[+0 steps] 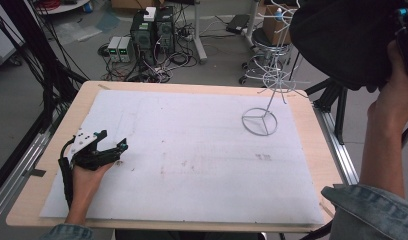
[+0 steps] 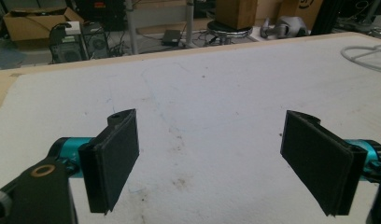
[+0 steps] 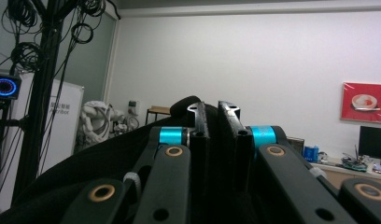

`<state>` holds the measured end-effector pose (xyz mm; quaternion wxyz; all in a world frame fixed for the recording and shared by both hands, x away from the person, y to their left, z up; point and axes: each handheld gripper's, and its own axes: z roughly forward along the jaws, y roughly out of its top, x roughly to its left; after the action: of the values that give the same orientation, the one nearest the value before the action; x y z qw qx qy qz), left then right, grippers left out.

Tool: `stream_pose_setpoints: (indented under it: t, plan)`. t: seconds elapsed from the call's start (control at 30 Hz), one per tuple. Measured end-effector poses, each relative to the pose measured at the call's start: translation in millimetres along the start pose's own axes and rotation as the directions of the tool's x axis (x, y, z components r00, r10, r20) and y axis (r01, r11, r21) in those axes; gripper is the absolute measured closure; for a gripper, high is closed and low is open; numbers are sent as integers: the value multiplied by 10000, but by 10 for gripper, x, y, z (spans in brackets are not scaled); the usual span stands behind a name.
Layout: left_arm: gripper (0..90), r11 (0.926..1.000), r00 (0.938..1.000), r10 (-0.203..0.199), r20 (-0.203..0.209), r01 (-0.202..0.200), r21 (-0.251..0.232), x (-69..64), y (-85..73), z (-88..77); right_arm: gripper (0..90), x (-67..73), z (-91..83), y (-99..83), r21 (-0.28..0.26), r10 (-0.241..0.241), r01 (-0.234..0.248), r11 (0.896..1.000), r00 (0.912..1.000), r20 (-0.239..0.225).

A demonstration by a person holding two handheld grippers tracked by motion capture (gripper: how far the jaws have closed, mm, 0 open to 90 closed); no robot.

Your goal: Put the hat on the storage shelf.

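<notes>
My right gripper (image 1: 404,24) is raised at the top right, above the table's far right corner, with a large black fabric item (image 1: 342,40) hanging from it. In the right gripper view its jaws (image 3: 215,109) stand almost together, shut on the black fabric (image 3: 109,154), which bulges around them. A white wire stand (image 1: 270,75) with thin arms rises from a ring base at the table's far right. My left gripper (image 1: 113,141) rests low at the table's left side, held by a hand. Its jaws (image 2: 209,140) stand wide open over the white mat with nothing between them.
A white mat (image 1: 192,150) covers most of the wooden table (image 1: 57,135). The stand's ring base (image 2: 366,56) shows at the far right in the left gripper view. Computer boxes and cables (image 1: 152,35) lie on the floor beyond the far edge, with a stool (image 1: 267,40) behind the stand.
</notes>
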<state>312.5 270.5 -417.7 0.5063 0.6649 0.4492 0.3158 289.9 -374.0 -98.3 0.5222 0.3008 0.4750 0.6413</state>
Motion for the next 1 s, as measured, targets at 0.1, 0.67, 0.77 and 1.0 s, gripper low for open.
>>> stream_pose_setpoints:
  t: [0.1, 0.67, 0.77, 1.0]
  plan:
    - [196, 10000, 10000, -31, -14, 31, -38, -1, 0, 0, 822, 8, -26, -49, 7, 55, -55, 10000, 10000, -74]
    - [196, 10000, 10000, 0, -10, 0, 7, 3, -1, 2, 814, 152, -95, -408, 826, -130, 193, 9964, 9970, -761]
    - [196, 10000, 10000, -6, -14, 6, -3, 3, 0, 0, 814, 176, -102, -448, 965, -74, 152, 9952, 9966, -816]
    - [196, 10000, 10000, 2, -33, -2, 44, 2, -3, 6, 814, 206, -129, -600, 1351, -67, 188, 9907, 9959, -898]
